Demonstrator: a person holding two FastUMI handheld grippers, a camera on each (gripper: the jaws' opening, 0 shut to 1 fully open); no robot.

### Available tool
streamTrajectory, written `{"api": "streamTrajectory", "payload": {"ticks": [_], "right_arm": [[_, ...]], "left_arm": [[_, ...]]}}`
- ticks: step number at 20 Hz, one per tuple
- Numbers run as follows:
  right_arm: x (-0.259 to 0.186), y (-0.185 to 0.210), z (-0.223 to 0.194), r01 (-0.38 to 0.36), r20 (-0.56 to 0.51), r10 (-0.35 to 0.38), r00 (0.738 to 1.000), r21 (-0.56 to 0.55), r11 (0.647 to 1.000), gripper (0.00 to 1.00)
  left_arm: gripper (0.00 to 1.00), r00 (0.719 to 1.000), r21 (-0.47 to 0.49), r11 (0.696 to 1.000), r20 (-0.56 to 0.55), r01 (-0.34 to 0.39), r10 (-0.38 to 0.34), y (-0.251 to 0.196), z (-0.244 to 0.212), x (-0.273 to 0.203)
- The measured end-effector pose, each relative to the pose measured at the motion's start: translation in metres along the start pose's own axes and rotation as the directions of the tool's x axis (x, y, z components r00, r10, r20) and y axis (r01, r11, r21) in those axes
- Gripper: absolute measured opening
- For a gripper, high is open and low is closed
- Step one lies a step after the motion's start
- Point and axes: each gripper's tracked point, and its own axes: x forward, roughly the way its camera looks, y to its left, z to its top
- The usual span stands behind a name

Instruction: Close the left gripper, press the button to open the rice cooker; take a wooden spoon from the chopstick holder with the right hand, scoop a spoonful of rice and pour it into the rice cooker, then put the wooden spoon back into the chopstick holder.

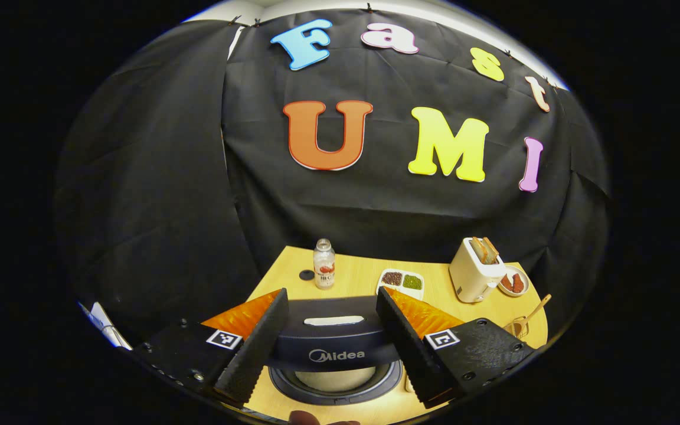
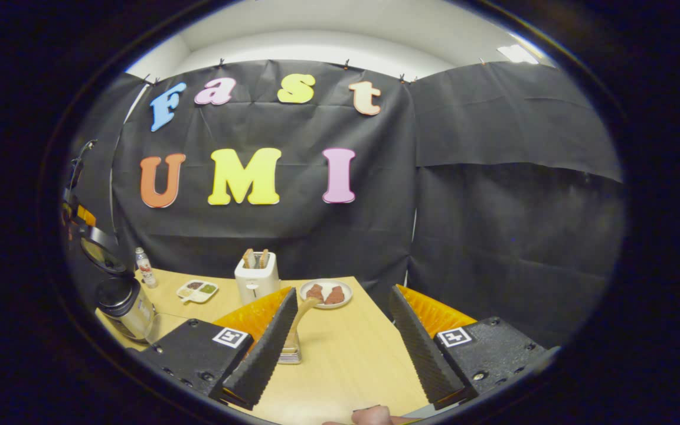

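So the wooden spoon stands in the chopstick holder near the middle of the table, handle leaning up and to the right, just beside the left finger of the right gripper, whose fingers are spread wide with nothing between them. My guess is it's light, stiff and a bit slick, so pinch the handle partway up, not at the very tip, or it'll swivel once there's rice on it.

The rice cooker looks heavy enough to stay put. In the left gripper view its lid already stands up, inner pot showing, and the left gripper is spread wide around it too.

That close-up shows the cooker's inside; the right gripper view shows it from afar at the table's left edge, plus the toaster and a plate behind the holder.
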Motion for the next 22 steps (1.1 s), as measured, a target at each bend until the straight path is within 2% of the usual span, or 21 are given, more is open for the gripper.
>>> {"api": "streamTrajectory", "payload": {"ticks": [5, 12, 18, 22], "right_arm": [[0.014, 0.026, 0.000, -0.071, -0.018, 0.071, 0.997, -0.027, 0.997, 1.00], [0.022, 0.050, 0.002, -0.122, -0.021, 0.121, 0.992, -0.071, 0.990, 1.00], [0.025, 0.060, 0.000, -0.143, -0.025, 0.141, 0.990, -0.115, 0.983, 1.00], [0.028, 0.067, 0.003, -0.150, -0.024, 0.148, 0.989, -0.091, 0.984, 1.00]], "left_arm": [[1.00, 0.998, 0.013, 1.000, -0.062, -0.016, 0.017, 0.000, -0.063, -0.015], [1.00, 0.992, 0.023, 0.999, -0.123, -0.029, 0.032, -0.001, -0.126, -0.017], [1.00, 0.987, 0.027, 0.999, -0.154, -0.033, 0.037, -0.001, -0.149, -0.011], [1.00, 0.984, 0.022, 0.998, -0.171, -0.052, 0.055, 0.000, -0.159, -0.010]]}}
